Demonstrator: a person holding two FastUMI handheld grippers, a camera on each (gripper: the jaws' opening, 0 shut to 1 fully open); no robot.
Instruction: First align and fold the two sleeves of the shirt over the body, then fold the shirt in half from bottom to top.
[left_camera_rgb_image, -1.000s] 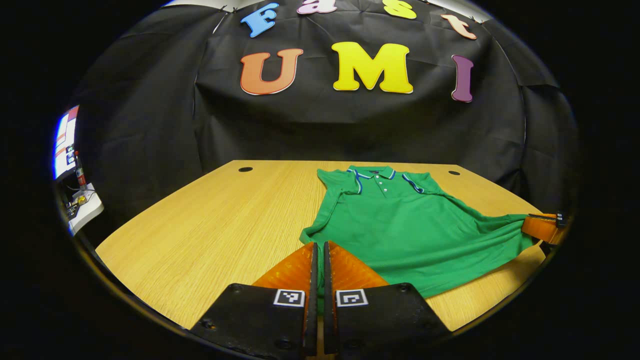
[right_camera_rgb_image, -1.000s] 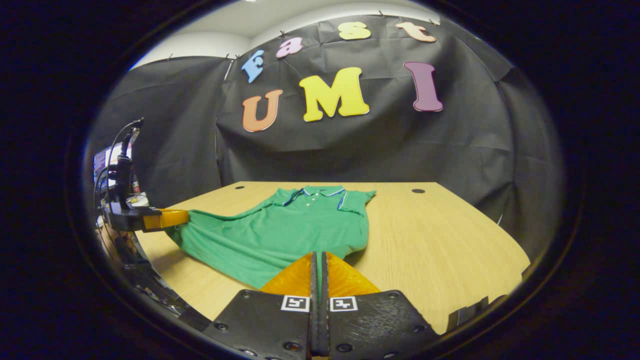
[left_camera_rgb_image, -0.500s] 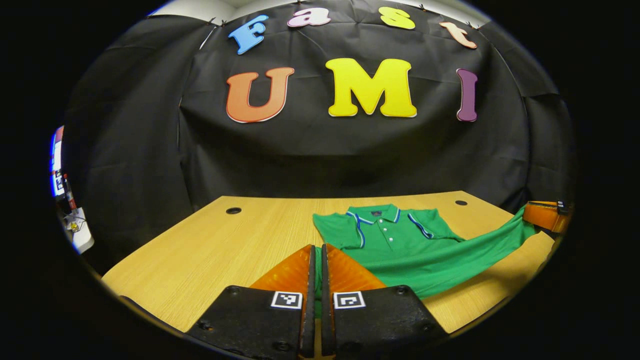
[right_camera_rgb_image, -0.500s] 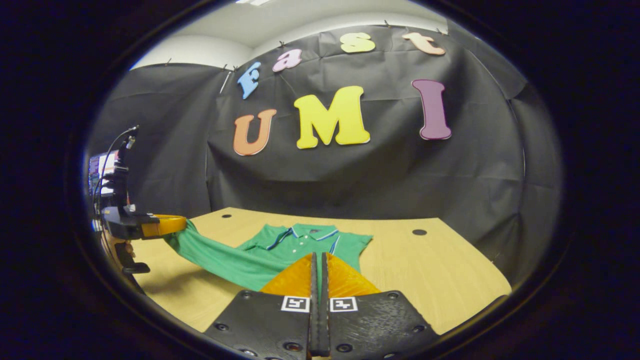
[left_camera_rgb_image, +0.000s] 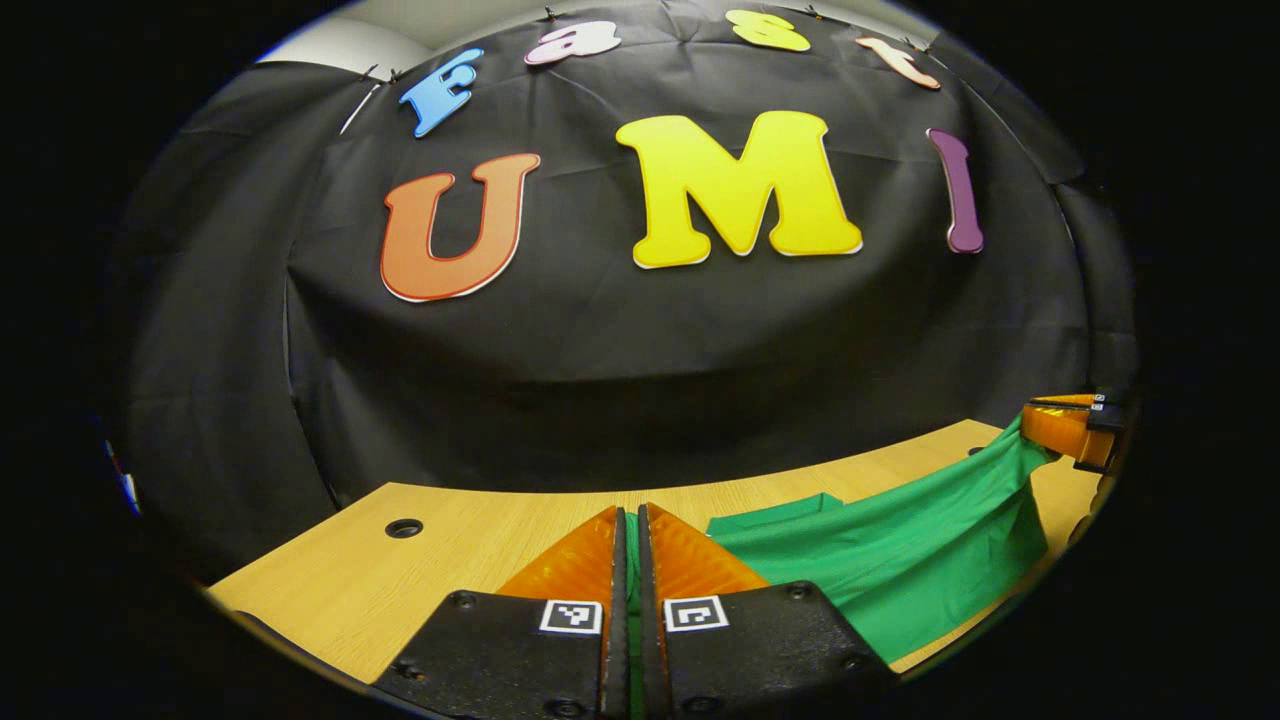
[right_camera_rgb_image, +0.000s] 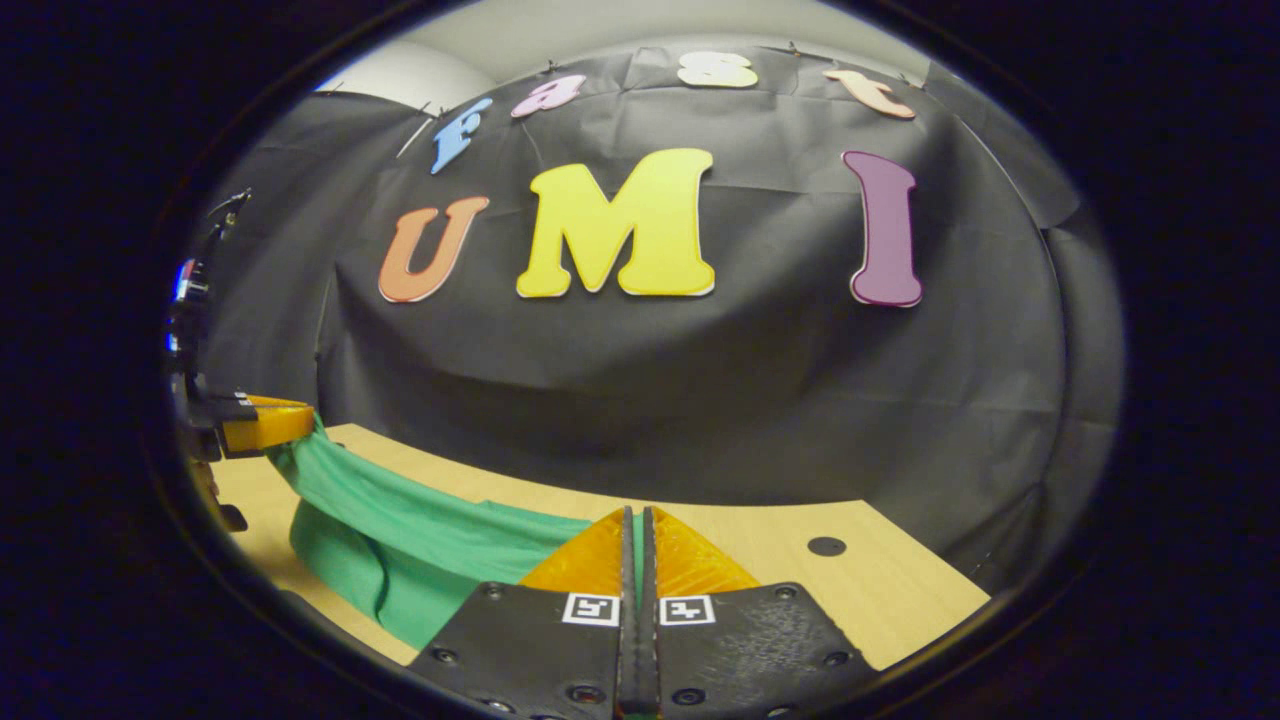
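In the left gripper view the left gripper (left_camera_rgb_image: 631, 525) has its two fingers pressed nearly together with a thin strip of the green shirt (left_camera_rgb_image: 900, 560) pinched between them; the cloth runs from there to the right in a raised, sagging band above the wooden counter (left_camera_rgb_image: 470, 545); at the far right edge the right gripper (left_camera_rgb_image: 1065, 432) holds the other end of that band, lifted higher than the cloth between; a round hole (left_camera_rgb_image: 403, 527) sits in the counter near its back left corner.

In the right gripper view the right gripper (right_camera_rgb_image: 636, 528) is likewise closed down to a narrow slit, a sliver of the shirt (right_camera_rgb_image: 420, 530) caught in it; the cloth stretches away to the left, hanging in a fold that droops toward the counter (right_camera_rgb_image: 800, 580); the left gripper (right_camera_rgb_image: 262, 424) grips the far end at the left edge, held above the counter; another round hole (right_camera_rgb_image: 826, 546) lies in the counter on the right; collar and sleeves cannot be made out in either view.
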